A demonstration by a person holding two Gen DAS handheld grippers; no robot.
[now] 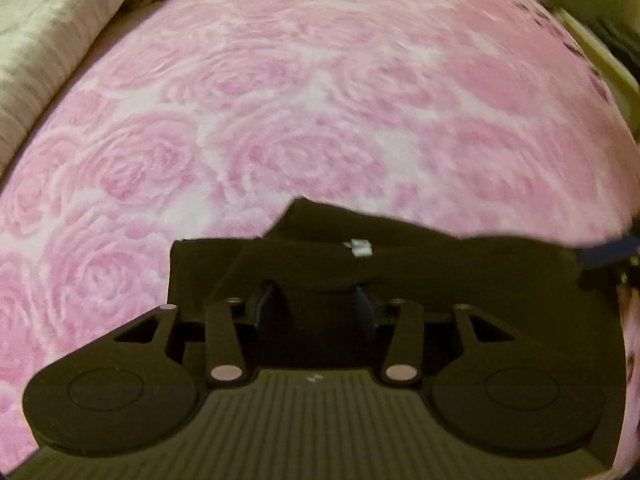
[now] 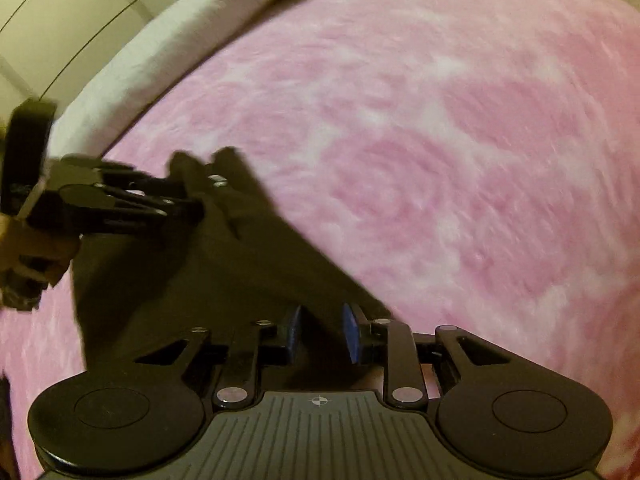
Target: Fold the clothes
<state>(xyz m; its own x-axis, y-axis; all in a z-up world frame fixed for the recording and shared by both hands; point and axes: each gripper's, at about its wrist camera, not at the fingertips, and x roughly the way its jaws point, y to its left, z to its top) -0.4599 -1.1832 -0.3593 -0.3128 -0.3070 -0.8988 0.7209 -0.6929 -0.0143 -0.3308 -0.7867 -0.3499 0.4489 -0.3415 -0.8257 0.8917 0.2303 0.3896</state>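
Pink rose-patterned bedspread [image 1: 320, 100], cream pillow [image 1: 52, 40].

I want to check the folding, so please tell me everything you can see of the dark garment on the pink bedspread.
The dark garment is black or near-black soft cloth, with a small white tag on its upper side. It lies bunched and partly folded on the pink rose-patterned bedspread. Cloth sits between the pads of both the left gripper and the right gripper; whether either presses on it cannot be told. Its type is unclear.

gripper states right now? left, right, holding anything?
Left gripper: partly open, dark garment between its pads, grip cannot be told.
Right gripper: partly open, the garment's edge between its pads, grip cannot be told.
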